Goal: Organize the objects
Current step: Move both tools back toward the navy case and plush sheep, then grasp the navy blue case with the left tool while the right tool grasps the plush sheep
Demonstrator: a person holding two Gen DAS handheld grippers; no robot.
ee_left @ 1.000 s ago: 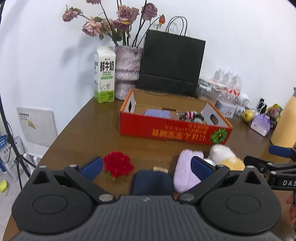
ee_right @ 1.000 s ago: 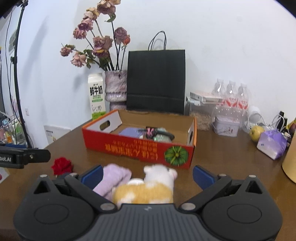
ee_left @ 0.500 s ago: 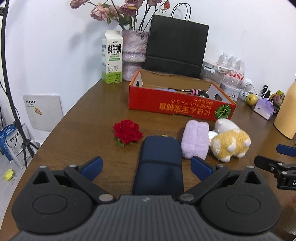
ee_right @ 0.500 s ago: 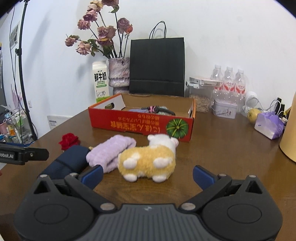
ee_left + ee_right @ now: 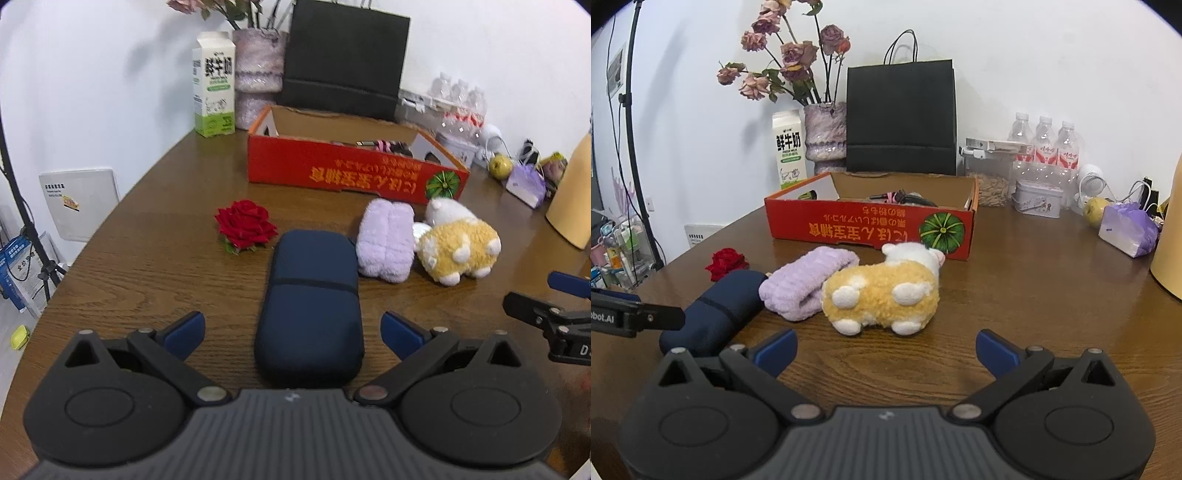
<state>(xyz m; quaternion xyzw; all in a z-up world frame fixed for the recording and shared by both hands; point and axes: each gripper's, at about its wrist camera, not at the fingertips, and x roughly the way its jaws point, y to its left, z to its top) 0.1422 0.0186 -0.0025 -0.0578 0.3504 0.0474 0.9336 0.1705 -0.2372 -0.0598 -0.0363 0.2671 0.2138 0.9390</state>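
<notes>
A navy zip case (image 5: 312, 302) lies lengthwise on the wooden table, its near end between the wide-apart fingers of my left gripper (image 5: 291, 330), which is open and touches nothing. Beyond it lie a red rose (image 5: 244, 224), a folded lilac fluffy cloth (image 5: 386, 240) and a yellow-and-white plush toy (image 5: 458, 247). In the right wrist view the plush toy (image 5: 882, 291) lies just ahead of my right gripper (image 5: 884, 349), open and empty, with the lilac cloth (image 5: 805, 282) and the case (image 5: 713, 310) to its left. The red cardboard box (image 5: 871, 227) behind holds several small items.
Along the back wall stand a milk carton (image 5: 215, 85), a vase of dried roses (image 5: 825, 134), a black paper bag (image 5: 901, 118), water bottles (image 5: 1045, 147), a tin (image 5: 1038, 197) and an apple (image 5: 1095, 212). A purple pouch (image 5: 1128, 229) and a tan jug (image 5: 572, 199) sit right. The table edge curves at left.
Both grippers have drawn back toward me and risen; the case, cloth and plush toy now lie farther out ahead of the fingers. The objects themselves have not moved.
</notes>
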